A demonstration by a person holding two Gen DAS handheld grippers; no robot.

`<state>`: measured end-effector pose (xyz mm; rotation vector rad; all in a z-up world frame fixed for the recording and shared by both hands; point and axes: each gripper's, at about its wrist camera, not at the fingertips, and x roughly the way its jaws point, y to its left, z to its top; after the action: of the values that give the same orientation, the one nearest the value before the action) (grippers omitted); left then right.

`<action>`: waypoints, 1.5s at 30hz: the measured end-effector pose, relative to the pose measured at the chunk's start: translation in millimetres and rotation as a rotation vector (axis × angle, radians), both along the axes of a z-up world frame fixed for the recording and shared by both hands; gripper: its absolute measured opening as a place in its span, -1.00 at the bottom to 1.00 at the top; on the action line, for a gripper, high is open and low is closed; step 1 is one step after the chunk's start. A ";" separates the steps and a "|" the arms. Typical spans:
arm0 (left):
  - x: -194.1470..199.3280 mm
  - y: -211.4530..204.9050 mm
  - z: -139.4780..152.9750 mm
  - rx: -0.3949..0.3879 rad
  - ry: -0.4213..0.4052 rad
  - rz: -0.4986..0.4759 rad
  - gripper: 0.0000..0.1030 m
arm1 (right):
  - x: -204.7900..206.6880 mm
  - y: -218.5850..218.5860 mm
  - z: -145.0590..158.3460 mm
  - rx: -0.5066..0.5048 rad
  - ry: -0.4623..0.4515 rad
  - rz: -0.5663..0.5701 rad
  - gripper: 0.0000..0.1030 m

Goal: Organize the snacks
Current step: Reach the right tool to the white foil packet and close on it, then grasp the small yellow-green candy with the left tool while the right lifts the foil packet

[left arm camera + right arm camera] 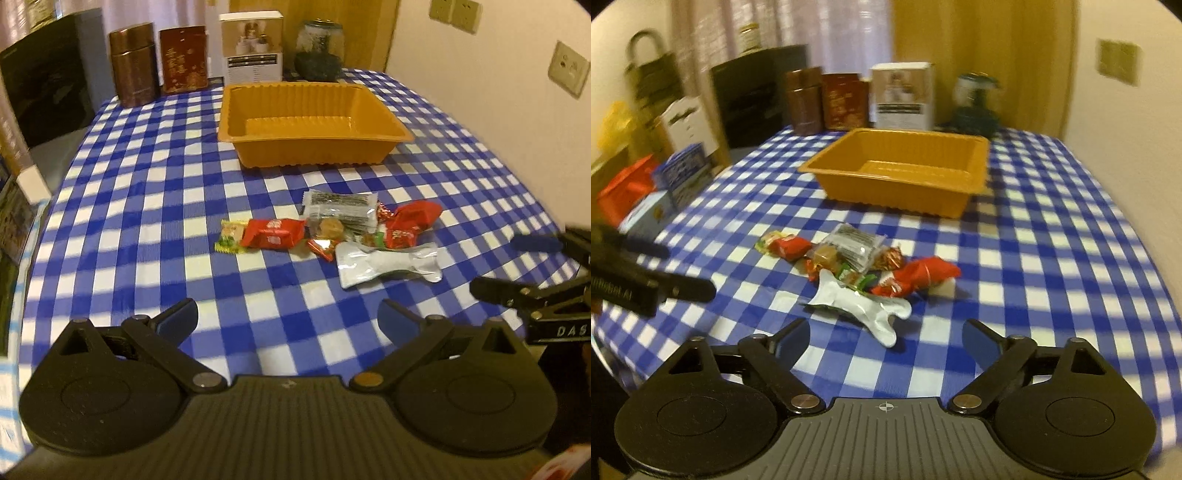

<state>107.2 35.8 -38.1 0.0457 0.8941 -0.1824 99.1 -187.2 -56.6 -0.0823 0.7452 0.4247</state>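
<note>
Near the middle of the checked table [147,206], short of the empty orange tray [314,122], lies the snack pile [332,229]. Both the left gripper [288,317] and right gripper [886,336] stand wide, holding nothing. The packets look light, crinkly and slippery; the white pouch [864,308] is probably best pinched across its narrow waist.

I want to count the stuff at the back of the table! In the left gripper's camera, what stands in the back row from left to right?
Brown canister → dark red tin → white box → glass jar.
</note>
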 end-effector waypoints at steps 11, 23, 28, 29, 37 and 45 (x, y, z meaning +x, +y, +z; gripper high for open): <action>42.4 17.6 -23.7 0.069 -0.004 -0.165 0.93 | 41.0 42.7 -33.5 -0.195 -0.060 0.412 -0.04; 65.7 28.5 -46.8 0.059 0.009 -0.198 0.92 | 78.8 62.3 -65.9 -0.318 0.037 0.550 -0.23; 67.8 30.0 -51.6 0.054 0.007 -0.200 0.92 | 82.2 63.3 -65.7 -0.283 0.105 0.538 -0.23; 68.4 30.1 -52.4 0.058 0.006 -0.200 0.92 | 84.1 65.1 -68.0 -0.287 0.113 0.541 -0.23; 75.0 38.1 -57.5 0.062 -0.014 -0.175 0.90 | 91.1 69.0 -71.1 -0.197 0.151 0.485 -0.32; 89.1 42.7 -63.3 0.053 -0.072 -0.125 0.64 | 73.9 59.7 -65.6 -0.103 0.127 0.367 -0.41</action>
<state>196.3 78.4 -101.4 0.1569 0.8249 -0.2715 173.0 -127.4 -122.2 -0.2943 0.8797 0.7463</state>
